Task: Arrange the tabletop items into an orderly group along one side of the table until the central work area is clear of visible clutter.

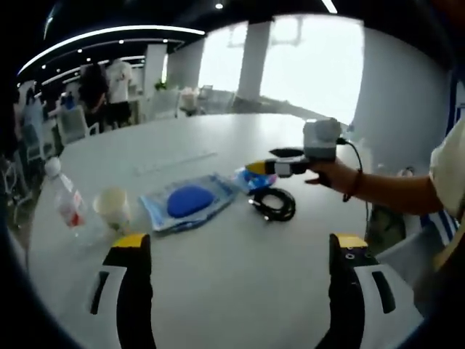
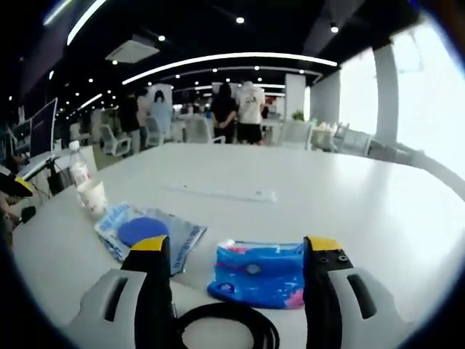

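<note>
Left gripper view: left gripper [image 1: 236,251] was wide open, holding nothing, hovering over bare white table [image 1: 240,291]. Ahead sat a water bottle [image 1: 64,198], a paper cup [image 1: 114,209], a clear bag with a blue round thing inside [image 1: 187,201], a small blue packet [image 1: 254,178] and a coiled black cable [image 1: 274,203]. Right gripper [image 1: 256,166] came in from the right, tip near the packet.

Right gripper view: right gripper [image 2: 235,247] was open and empty, jaws either side of the blue packet [image 2: 258,274], not touching it. Cable [image 2: 229,323] lay just below, bag [image 2: 149,233] to the left, cup [image 2: 92,198] and bottle [image 2: 78,166] beyond.

Judgement: the packet looked light, soft and slick; pinch an edge seam flat, not the middle. Cable floppy; grab across the coil.
</note>
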{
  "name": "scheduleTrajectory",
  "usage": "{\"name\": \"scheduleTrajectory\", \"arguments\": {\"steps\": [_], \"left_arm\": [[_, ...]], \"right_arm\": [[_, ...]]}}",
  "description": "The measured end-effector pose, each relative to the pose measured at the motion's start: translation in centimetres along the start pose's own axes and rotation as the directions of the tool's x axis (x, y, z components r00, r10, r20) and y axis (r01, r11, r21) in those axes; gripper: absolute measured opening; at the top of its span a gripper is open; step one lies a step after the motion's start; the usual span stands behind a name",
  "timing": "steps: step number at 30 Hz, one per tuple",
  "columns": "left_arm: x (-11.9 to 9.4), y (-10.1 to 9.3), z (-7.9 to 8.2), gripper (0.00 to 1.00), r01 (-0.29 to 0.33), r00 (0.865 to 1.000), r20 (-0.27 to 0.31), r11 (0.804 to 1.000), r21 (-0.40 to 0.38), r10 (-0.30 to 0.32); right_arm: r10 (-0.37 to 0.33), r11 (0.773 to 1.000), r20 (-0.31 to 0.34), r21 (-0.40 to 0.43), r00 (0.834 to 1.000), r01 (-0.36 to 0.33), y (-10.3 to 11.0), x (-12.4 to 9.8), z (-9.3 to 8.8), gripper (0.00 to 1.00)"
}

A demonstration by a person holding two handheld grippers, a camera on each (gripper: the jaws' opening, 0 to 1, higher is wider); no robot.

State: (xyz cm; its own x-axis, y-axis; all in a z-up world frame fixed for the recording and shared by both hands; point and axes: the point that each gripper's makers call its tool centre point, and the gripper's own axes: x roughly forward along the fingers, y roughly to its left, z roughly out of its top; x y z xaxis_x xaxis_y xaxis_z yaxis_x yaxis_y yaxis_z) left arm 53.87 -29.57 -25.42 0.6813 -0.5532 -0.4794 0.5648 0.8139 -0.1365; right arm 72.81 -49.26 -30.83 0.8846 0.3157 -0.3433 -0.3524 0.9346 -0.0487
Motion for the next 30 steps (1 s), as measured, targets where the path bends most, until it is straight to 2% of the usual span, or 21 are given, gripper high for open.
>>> {"name": "scheduleTrajectory", "arguments": {"steps": [6, 12, 13, 23, 27, 30], "left_arm": [[-1.3, 0.5, -0.5, 0.99, -0.031, 1.0, 0.001, 0.999, -0.004, 0.031], [-2.1, 1.1, -1.2, 0.99, -0.059, 0.998, -0.001, 0.998, -0.027, 0.059], [-2.2, 1.4, -1.3, 0.99, -0.07, 0.998, -0.004, 0.998, -0.006, 0.07], [-3.4, 3.5, -1.7, 0.97, -0.125, 0.992, 0.002, 0.992, -0.016, 0.125], [-3.9, 4.0, -2.0, 0.96, -0.137, 0.991, 0.008, 0.99, -0.033, 0.137], [-3.9, 4.2, -2.3, 0.94, -0.143, 0.99, 0.002, 0.989, -0.034, 0.143]], "right_arm": [[-0.012, 1.0, -0.01, 0.002, 1.0, 0.012, 0.8, 1.0, -0.6, 0.6], [-0.027, 0.999, -0.033, -0.048, 0.999, 0.025, 1.2, 2.5, -1.3, 0.48], [-0.03, 0.998, -0.036, -0.049, 0.999, 0.029, 1.2, 2.7, -1.5, 0.46], [-0.034, 0.998, -0.085, -0.055, 0.996, 0.03, 1.1, 4.2, -3.2, 0.37], [-0.039, 0.997, -0.088, -0.064, 0.995, 0.033, 0.9, 4.5, -3.4, 0.29], [-0.048, 0.998, -0.109, -0.052, 0.993, 0.043, 0.5, 4.7, -3.8, 0.26]]}}
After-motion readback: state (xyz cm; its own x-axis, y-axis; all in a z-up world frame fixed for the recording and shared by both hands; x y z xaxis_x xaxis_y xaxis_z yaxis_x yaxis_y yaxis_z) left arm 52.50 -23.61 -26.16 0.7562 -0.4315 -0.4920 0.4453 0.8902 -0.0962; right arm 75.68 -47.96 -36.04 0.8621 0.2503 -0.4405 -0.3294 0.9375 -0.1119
